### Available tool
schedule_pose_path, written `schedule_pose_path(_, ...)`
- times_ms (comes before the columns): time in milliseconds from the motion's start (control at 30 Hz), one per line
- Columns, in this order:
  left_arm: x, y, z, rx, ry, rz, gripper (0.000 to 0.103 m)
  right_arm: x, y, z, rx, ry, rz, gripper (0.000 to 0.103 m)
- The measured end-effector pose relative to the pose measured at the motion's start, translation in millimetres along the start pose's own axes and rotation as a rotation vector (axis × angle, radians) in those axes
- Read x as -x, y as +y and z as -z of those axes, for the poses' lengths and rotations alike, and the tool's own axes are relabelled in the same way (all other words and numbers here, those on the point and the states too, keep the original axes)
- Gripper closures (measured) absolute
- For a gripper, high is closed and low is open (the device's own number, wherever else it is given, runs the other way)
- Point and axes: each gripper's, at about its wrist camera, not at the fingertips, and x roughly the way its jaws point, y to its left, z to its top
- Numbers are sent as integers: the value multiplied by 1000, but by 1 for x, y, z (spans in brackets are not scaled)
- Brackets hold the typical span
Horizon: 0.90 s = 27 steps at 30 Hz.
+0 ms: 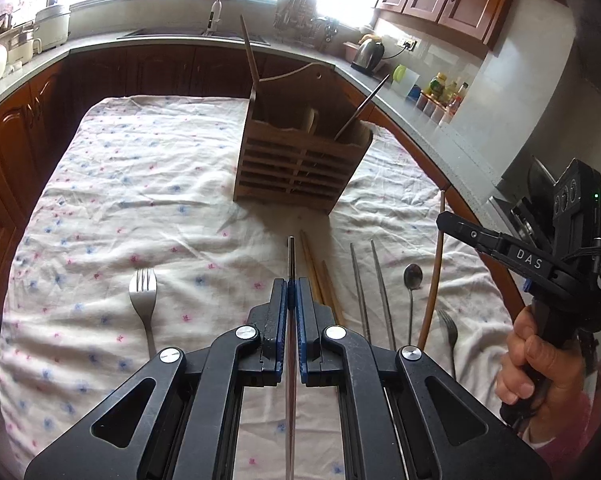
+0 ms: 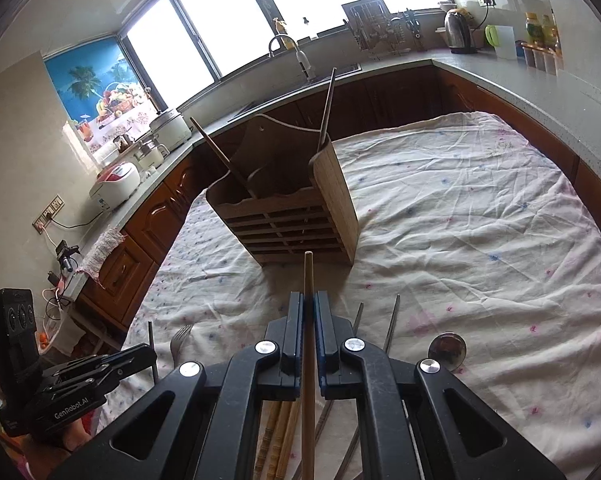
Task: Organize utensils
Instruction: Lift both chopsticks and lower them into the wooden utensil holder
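The wooden utensil holder [image 1: 300, 160] stands upright on the cloth-covered surface [image 1: 140, 184]; a wooden chopstick [image 1: 249, 50] and a metal chopstick [image 1: 363, 106] lean in separate compartments. The left tool [image 1: 292, 292] pinches a metal chopstick [image 1: 291, 254]; the right tool [image 2: 309, 304] pinches a wooden chopstick [image 2: 308, 272].

The left wrist view looks forward and down along the left gripper [image 1: 292, 292], raised near the table's front edge, facing the slatted wooden utensil holder [image 1: 300, 168]. The right wrist view looks likewise along the right gripper [image 2: 309, 312]. Both share the holder, the floral tablecloth [image 1: 140, 184] and the sink counter [image 1: 300, 50].
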Motion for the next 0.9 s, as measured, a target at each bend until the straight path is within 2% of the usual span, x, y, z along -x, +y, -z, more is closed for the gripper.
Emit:
schedule_pose_path(200, 37, -2, -9, 0, -82, 30, 100, 29, 15, -7, 27, -66, -13, 98)
schedule_pose_path(400, 58, -2, -14, 7, -142, 47, 100, 48, 24, -15, 44, -123, -26, 98)
schedule_pose_path(900, 72, -2, -33, 4, -224, 40, 100, 61, 26, -35, 50, -198, -25, 98)
